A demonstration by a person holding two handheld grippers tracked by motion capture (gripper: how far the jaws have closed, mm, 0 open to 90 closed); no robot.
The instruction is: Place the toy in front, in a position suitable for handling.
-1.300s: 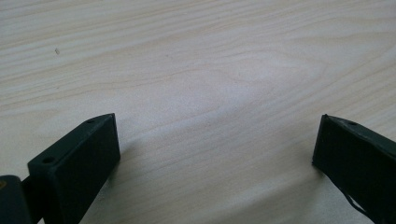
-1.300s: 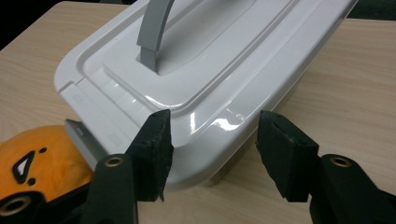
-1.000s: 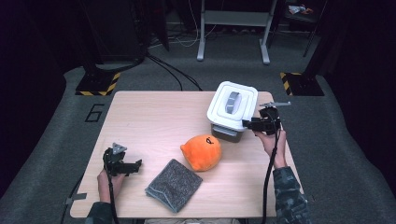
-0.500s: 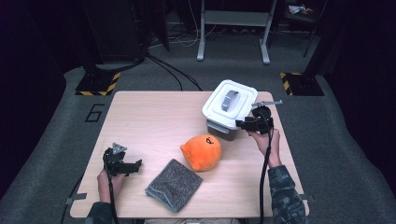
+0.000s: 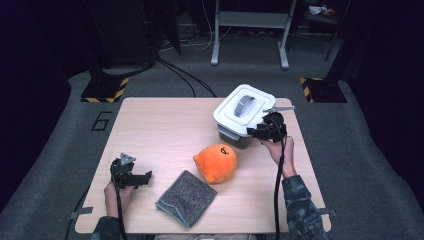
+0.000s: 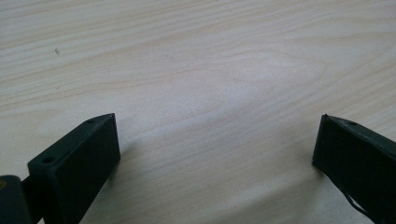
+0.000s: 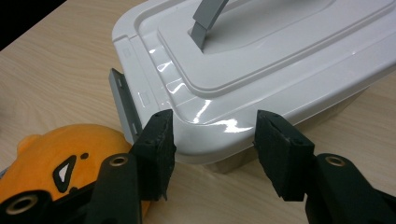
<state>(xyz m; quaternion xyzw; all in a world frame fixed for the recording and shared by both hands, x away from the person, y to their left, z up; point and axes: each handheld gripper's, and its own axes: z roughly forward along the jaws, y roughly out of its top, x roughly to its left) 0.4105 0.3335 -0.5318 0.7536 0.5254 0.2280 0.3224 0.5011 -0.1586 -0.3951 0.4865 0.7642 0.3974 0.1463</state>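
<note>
A white lidded box (image 5: pixel 244 107) with a grey handle (image 7: pixel 208 18) stands at the table's back right. My right gripper (image 5: pixel 252 133) is at its near corner. In the right gripper view, the right gripper (image 7: pixel 215 126) has the lid's rounded corner (image 7: pixel 210 126) between its jaws, which are closed on it. A grey latch (image 7: pixel 122 105) hangs on the box's side. An orange plush (image 5: pixel 216 162) lies just in front of the box, and the plush (image 7: pixel 60 149) shows beside the left jaw. My left gripper (image 5: pixel 145 177) rests open at the front left; in its own view the left gripper (image 6: pixel 215 126) has bare wood between the jaws.
A folded grey cloth (image 5: pixel 186 198) lies near the front edge, between the left gripper and the plush. The light wooden table (image 5: pixel 165 130) stands on dark floor, with stands and cables behind it.
My right gripper has slid a little to the left, and the box has shifted left with it. The left gripper, plush and cloth have stayed put.
</note>
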